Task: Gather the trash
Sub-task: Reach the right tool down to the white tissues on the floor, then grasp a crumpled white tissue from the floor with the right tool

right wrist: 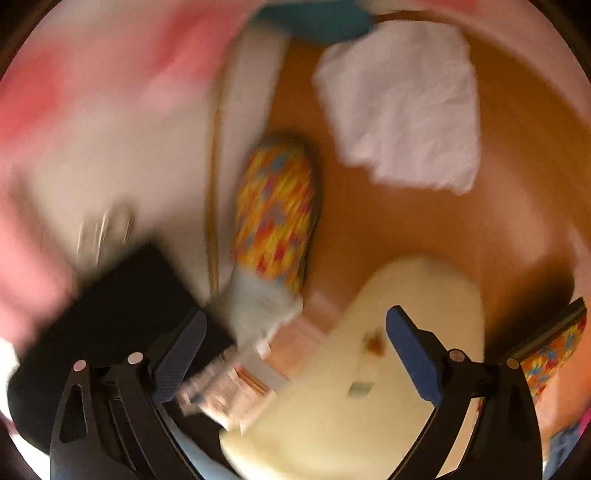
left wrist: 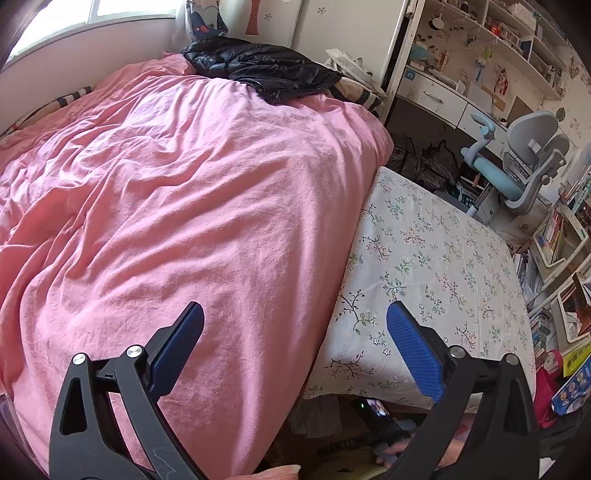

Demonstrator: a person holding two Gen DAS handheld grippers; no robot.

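Two grippers, both spread wide and holding nothing; the right gripper (right wrist: pixel 295 347) looks down on a blurred floor, a crumpled white tissue (right wrist: pixel 402 107) well ahead, right of a multicoloured slipper (right wrist: pixel 277 210); the left gripper (left wrist: pixel 295 347) hangs over a pink quilt (left wrist: pixel 166 192), floral sheet (left wrist: pixel 436 266) ahead-right.

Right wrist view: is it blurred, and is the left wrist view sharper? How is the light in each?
Right wrist view: strong motion blur smears the white tissue, the colourful slipper and the floor; only the right gripper is sharp; warm, dim light. Left wrist view: sharp, lit by daylight from the window, which is overexposed; the pink quilt shows clear folds; fisheye bends the shelves.
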